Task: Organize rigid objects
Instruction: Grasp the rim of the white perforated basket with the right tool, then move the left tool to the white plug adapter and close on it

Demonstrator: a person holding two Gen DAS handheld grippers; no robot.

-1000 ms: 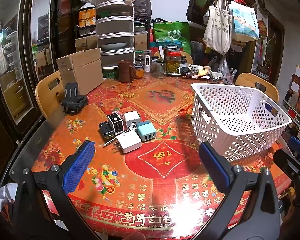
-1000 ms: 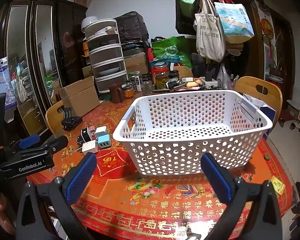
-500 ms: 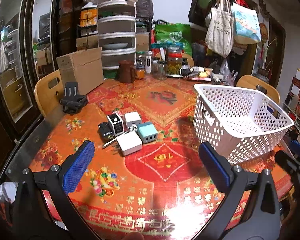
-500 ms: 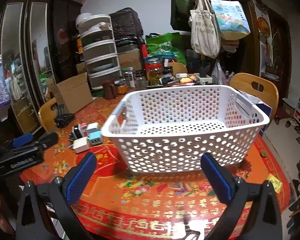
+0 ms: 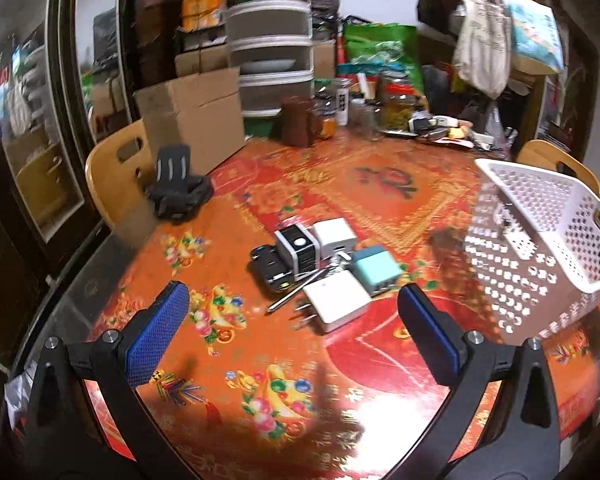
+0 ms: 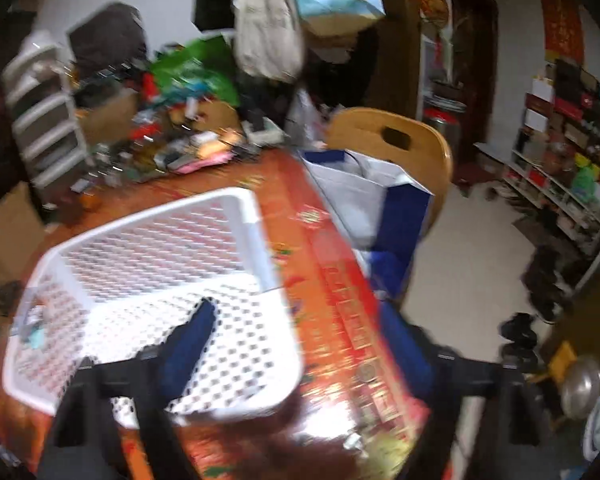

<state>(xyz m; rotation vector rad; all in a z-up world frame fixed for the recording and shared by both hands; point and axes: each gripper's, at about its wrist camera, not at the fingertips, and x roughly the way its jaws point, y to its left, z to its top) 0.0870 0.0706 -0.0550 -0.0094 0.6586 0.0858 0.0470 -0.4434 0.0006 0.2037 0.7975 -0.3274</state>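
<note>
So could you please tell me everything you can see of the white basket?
The white basket is a rectangular tub of what looks like rigid plastic, with perforated walls and floor and a smooth rolled rim. It sits upright on the red patterned tablecloth, right of the chargers, and looks empty. The right gripper straddles its near corner, one finger inside.

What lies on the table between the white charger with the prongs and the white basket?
Only the teal charger, beside the white charger; then bare tablecloth up to the basket, per the left wrist view.

Lived-in home dining room: round table (image 5: 340, 360) under red festive cloth, wooden chairs (image 5: 116, 168), jars (image 5: 398, 106) upper centre, tote bags (image 5: 482, 40) hanging upper right.
</note>
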